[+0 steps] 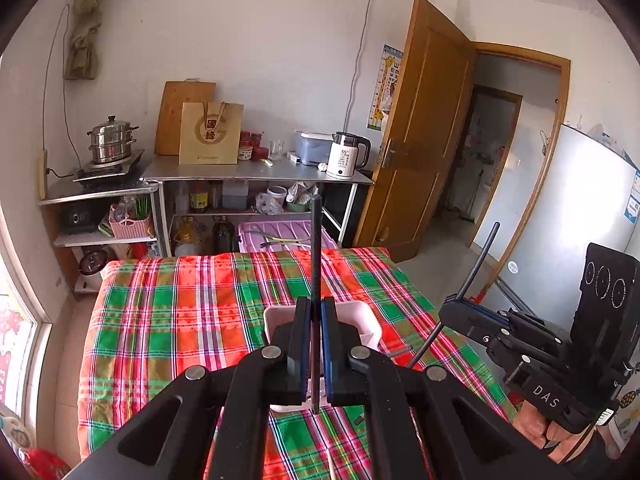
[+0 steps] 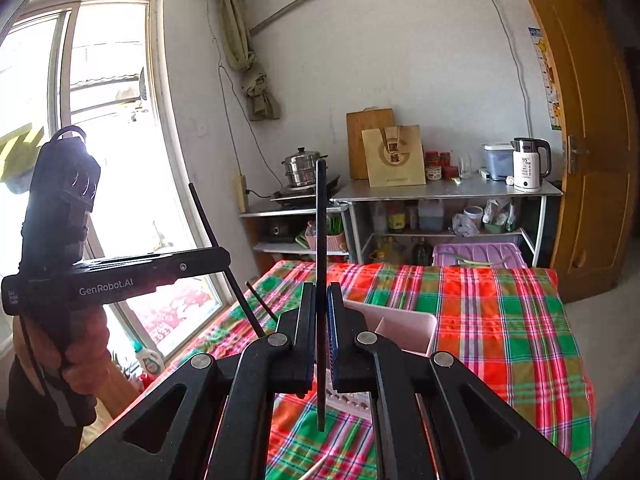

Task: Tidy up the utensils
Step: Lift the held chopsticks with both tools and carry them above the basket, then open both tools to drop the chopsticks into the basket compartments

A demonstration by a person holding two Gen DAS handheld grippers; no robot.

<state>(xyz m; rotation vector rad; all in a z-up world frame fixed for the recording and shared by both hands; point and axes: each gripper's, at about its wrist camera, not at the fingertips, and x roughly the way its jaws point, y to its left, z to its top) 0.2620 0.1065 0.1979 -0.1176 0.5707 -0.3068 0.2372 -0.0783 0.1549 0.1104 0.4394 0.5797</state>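
My left gripper [image 1: 316,312] is shut on a black chopstick [image 1: 316,248] that stands upright above a pink-white utensil holder [image 1: 366,320] on the plaid table. My right gripper [image 2: 319,300] is shut on another black chopstick [image 2: 321,220], also upright, over the pink holder [image 2: 404,330]. In the left wrist view the right gripper [image 1: 454,307] sits right of the holder with its chopstick [image 1: 478,264] tilted. In the right wrist view the left gripper [image 2: 224,258] is at the left, its chopstick [image 2: 208,224] slanting down. A further dark stick [image 2: 262,302] shows below it.
The table has a red-green plaid cloth [image 1: 192,320]. Behind it stand a metal shelf unit [image 1: 256,176] with a kettle [image 1: 347,155], a paper bag, jars and a steamer pot [image 1: 111,140]. A purple bin [image 1: 276,234] sits at the table's far edge. An open wooden door [image 1: 424,128] is at right, a window [image 2: 100,120] at left.
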